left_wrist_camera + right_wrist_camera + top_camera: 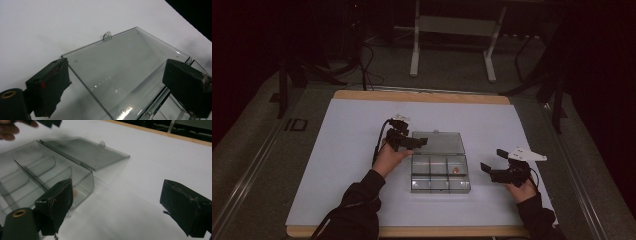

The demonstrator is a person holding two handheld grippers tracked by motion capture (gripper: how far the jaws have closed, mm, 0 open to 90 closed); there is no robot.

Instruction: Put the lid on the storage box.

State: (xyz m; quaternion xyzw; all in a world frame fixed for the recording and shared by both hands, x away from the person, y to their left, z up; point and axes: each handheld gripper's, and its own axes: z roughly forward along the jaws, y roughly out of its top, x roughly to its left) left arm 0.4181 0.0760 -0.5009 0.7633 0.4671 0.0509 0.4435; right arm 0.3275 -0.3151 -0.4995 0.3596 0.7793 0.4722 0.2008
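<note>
A clear plastic compartment box lies on the white mat with its lid folded back flat behind it. One small orange piece sits in a right-hand compartment. My left gripper hovers at the lid's left edge, open. In the left gripper view the lid spreads between the wide-apart jaws of this gripper, and neither pad touches it. My right gripper rests open to the right of the box, holding nothing. In the right gripper view the box, the lid and the orange piece lie left of the gripper.
The white mat covers a wooden table whose edge shows at the back. A white stand frame and cables are on the floor beyond. The lid has a small tab on its far edge. The other hand appears at top left.
</note>
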